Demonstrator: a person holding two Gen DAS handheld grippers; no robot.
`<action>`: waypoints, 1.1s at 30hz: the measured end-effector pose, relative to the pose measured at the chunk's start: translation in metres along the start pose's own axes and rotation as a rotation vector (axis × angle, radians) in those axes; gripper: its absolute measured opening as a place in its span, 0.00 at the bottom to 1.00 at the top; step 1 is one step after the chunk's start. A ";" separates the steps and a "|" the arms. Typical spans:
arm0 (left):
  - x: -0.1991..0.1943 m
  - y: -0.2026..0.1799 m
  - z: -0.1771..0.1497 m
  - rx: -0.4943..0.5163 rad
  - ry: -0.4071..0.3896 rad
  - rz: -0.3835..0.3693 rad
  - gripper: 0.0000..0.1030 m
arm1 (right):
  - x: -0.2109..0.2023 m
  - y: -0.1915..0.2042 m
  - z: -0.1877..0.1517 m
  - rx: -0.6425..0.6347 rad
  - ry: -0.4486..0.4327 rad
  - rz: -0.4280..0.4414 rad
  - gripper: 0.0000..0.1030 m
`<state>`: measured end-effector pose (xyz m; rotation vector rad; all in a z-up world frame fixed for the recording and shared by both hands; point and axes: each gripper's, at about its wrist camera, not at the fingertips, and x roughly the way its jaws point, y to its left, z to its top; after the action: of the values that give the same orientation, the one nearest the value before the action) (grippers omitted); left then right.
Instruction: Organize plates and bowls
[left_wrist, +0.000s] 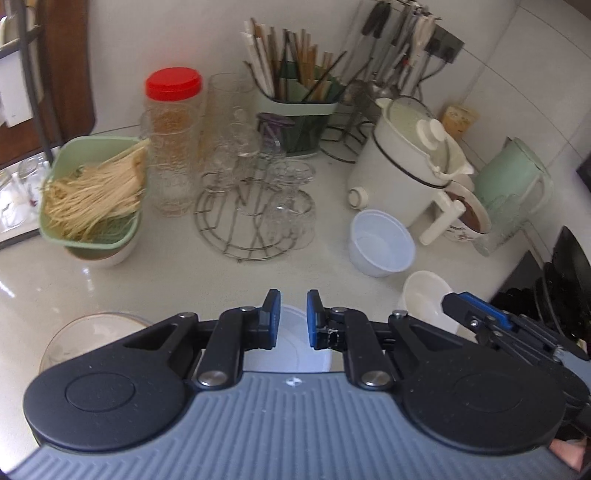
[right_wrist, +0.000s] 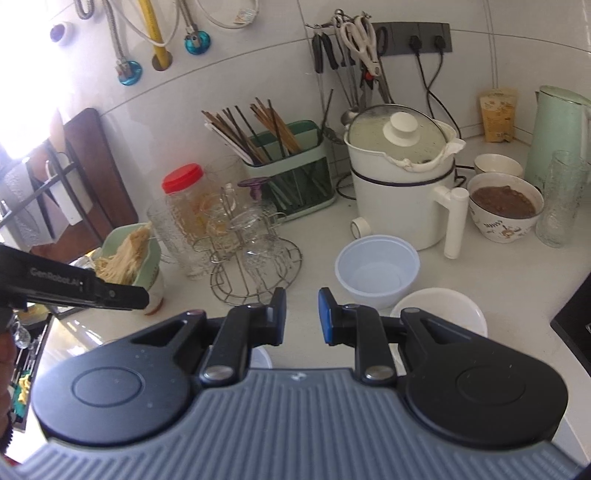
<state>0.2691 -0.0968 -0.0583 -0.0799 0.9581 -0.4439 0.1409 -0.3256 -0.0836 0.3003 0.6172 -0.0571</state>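
Observation:
A white plastic bowl (left_wrist: 382, 248) stands upright on the white counter, also in the right wrist view (right_wrist: 376, 270). A shallower white bowl (left_wrist: 424, 300) sits just right of it, also in the right wrist view (right_wrist: 441, 310). A clear glass plate (left_wrist: 92, 332) lies at the near left. A white round dish (left_wrist: 295, 343) lies under my left gripper (left_wrist: 293, 319), which is open and empty. My right gripper (right_wrist: 302, 315) is open and empty, above the counter left of the two bowls. It shows in the left wrist view (left_wrist: 476, 314) over the shallow bowl.
A green basket of noodles (left_wrist: 92, 192) rests on a bowl at left. A wire rack of glasses (left_wrist: 255, 206), a red-lidded jar (left_wrist: 173, 136), a chopstick holder (left_wrist: 295, 110), a white cooker (right_wrist: 402, 184), a bowl of brown food (right_wrist: 506, 206) and a green kettle (right_wrist: 557, 140) stand behind.

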 end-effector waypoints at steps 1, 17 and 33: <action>0.000 -0.001 0.001 0.007 0.000 -0.009 0.15 | -0.001 0.001 0.000 -0.001 -0.003 -0.011 0.23; 0.016 0.001 0.012 0.117 0.054 -0.151 0.15 | -0.014 0.017 -0.001 0.039 -0.004 -0.153 0.23; 0.053 0.023 0.015 0.125 0.146 -0.168 0.15 | 0.012 0.015 -0.010 0.156 0.059 -0.208 0.23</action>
<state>0.3154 -0.0994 -0.0967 -0.0139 1.0690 -0.6706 0.1468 -0.3078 -0.0945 0.3885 0.7027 -0.2977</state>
